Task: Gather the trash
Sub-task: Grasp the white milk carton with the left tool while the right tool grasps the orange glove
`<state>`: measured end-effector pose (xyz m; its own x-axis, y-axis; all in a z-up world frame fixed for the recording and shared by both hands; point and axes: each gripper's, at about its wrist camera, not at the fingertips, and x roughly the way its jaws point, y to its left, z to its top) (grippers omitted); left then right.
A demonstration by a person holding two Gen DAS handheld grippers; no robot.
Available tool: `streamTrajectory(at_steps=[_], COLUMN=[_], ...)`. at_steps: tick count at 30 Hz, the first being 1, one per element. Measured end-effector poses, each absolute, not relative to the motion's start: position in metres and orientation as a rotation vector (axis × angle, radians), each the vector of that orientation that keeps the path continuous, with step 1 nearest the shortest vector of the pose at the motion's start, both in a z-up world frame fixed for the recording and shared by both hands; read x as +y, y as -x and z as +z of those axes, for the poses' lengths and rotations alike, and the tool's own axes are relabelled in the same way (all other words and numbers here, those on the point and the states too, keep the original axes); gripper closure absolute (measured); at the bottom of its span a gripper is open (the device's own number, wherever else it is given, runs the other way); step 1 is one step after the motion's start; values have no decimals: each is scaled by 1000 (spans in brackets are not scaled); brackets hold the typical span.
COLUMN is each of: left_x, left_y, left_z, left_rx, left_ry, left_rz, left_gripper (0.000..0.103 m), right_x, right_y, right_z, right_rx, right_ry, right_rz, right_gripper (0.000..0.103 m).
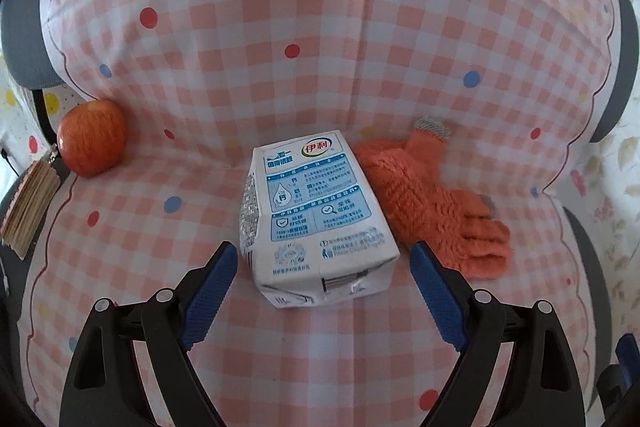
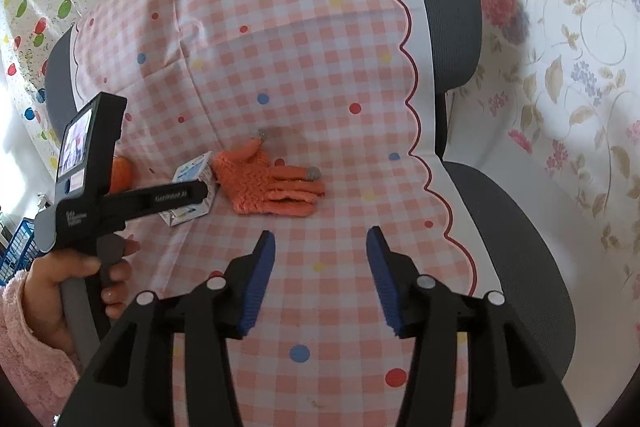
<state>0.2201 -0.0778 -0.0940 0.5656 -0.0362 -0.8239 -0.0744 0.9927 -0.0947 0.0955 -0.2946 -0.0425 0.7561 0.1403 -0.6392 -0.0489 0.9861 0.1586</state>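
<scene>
Nearest the left wrist camera, we see the left gripper [image 1: 322, 261] with its blue-padded fingers [image 1: 210, 297] spread wide, one on each side of the near end of the milk carton [image 1: 316, 215]; we cannot tell whether either pad touches it. The carton (white with blue print, its folded end toward the camera) lies on its side on the pink checked cloth [image 1: 280, 75] that covers the chair seat. Just beside the carton on the right lies an orange knitted glove [image 1: 424, 203], its edge against the carton's side. Farther left, near the seat's back corner, rests a red apple [image 1: 92, 137], and a stack of paper sheets [image 1: 30, 205] sits at the cloth's left edge.

In the right wrist view, we see the right gripper [image 2: 320, 275] with its jaws apart and holding nothing, above the bare cloth in front of the glove. Beyond it, the person's left hand [image 2: 86, 285] grips the handle of the left tool. The grey chair [image 2: 456, 7] backrest rises behind.
</scene>
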Motion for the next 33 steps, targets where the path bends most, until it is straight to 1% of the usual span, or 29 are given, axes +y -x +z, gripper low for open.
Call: streamTrajectory(at_steps=[3,7,12,18,19,20,21,24,25,26,28,29,33], left_x=[-78,-73,-46,-9,-6,-2,1,6,8,9,10,11,15], left_y=[-226,-220,-182,-147,-142,-137,-132,-125,-124,-123,-122,-121,-118], left_z=[-99,-96,-80,-64,-61,-58,-56,-50,-49,-48,-49,-49,-54], left_rx=[970,931,869,844,840,830,825,816,814,810,807,810,832], left_ry=[103,42,2,36,38,36,32,36,39,37,31,33,46], left_rz=[16,-15,-71,-70,-71,-70,-70,-72,-67,-62,-59,-61,-65], left_gripper=[25,28,29,29,29,29,29,30,30,30,30,31,31], right_x=[-294,-290,-283,-261,-256,-250,-240,-217,-211,-205,-194,-189,-183], right_y=[-100,-106,-118,-153,-158,-164,-173,-192,-199,-205,-220,-227,-239], right_z=[-47,-54,-60,-70,-71,-72,-72,-71,-71,-72,-76,-78,-86], right_rx=[718,742,770,798,801,802,807,810,812,818,828,835,865], right_ry=[-145,-139,-109,-107,-111,-114,-110,-83,-69,-56,-15,9,26], right_rz=[104,100,103,193,211,237,279,333,333,332,326,307,293], right_gripper=[55,55,55,55,58,66,81,82,80,76,47,45,46])
